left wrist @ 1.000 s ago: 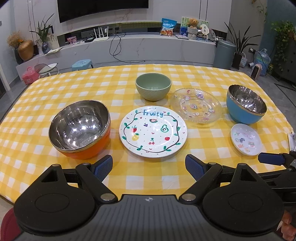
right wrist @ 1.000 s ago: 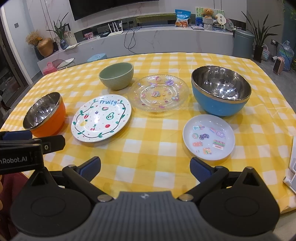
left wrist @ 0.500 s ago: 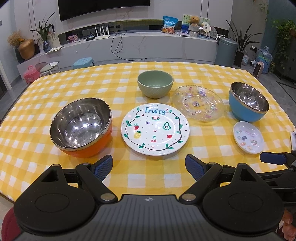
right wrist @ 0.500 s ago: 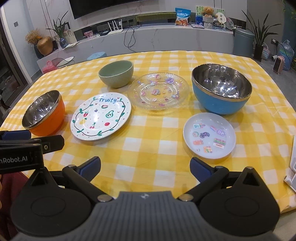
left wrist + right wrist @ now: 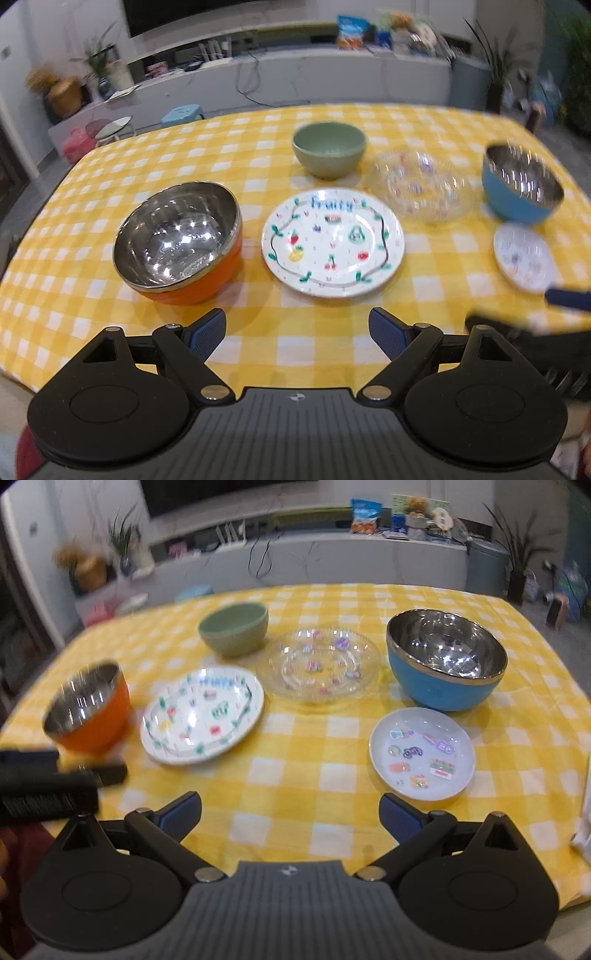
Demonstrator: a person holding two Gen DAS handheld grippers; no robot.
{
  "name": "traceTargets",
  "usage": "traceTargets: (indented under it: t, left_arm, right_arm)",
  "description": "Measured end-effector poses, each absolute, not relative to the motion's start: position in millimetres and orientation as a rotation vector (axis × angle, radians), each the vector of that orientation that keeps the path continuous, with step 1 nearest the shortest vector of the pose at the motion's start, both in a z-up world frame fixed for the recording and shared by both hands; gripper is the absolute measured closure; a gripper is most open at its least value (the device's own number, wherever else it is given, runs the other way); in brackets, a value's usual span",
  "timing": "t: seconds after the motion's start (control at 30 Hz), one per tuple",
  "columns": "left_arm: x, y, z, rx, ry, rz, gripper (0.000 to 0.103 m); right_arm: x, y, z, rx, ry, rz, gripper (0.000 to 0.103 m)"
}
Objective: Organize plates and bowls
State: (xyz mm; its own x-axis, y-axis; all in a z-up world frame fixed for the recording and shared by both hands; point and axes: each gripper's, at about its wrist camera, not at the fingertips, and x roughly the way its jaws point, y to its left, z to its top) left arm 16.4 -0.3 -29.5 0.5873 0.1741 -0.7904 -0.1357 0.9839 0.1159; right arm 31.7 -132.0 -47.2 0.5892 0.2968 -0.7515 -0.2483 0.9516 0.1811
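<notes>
On the yellow checked table stand an orange steel-lined bowl [image 5: 181,240], a white "Fruity" plate [image 5: 332,242], a green bowl [image 5: 328,149], a clear glass plate [image 5: 421,184], a blue steel-lined bowl [image 5: 521,184] and a small white sticker plate [image 5: 524,256]. My left gripper [image 5: 297,332] is open, hovering near the front edge, short of the Fruity plate. My right gripper [image 5: 290,816] is open too, left of and nearer than the small sticker plate [image 5: 421,753], with the blue bowl [image 5: 445,659] behind it. Nothing sits between either pair of fingers.
The table's front edge [image 5: 22,384] runs just below both grippers. The other gripper shows at the right edge of the left view [image 5: 565,299] and at the left edge of the right view [image 5: 55,775]. A white object [image 5: 583,812] lies at the far right. Cabinets and plants stand behind.
Both views are now blurred from motion. The dishes have shifted slightly in frame as both grippers move; nothing on the table has been touched, and both grippers stay open.
</notes>
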Motion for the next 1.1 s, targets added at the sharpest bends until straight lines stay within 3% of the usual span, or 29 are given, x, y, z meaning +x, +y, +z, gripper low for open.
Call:
traceTargets:
  t: [0.07,0.17,0.57,0.67,0.77,1.1]
  left_arm:
    - [16.8,-7.8,-33.2,0.099,0.933,0.159,0.01]
    - [17.1,-13.9,-34.2,0.094,0.937,0.155,0.01]
    - [18.7,8.8,-22.6,-0.044,0.912,0.14,0.011]
    - [14.6,19.9,-12.7,-0.074,0.874,0.126,0.023]
    - [10.7,32.4,-1.5,-0.111,0.84,0.125,0.024]
    - [0.5,99.3,15.1,-0.35,0.781,0.165,0.023]
  right_arm:
    - [36.0,-140.0,-44.8,0.155,0.897,0.328,0.003]
    - [39.2,-147.8,-44.5,0.232,0.907,0.323,0.003]
    - [40.6,-150.8,-32.3,0.157,0.866,0.298,0.003]
    - [37.5,-145.1,-22.5,0.153,0.851,0.308,0.003]
    - [32.6,-134.9,-8.5,0.125,0.833,0.331,0.011]
    - [26.6,-86.2,19.5,0.157,0.815,0.465,0.019]
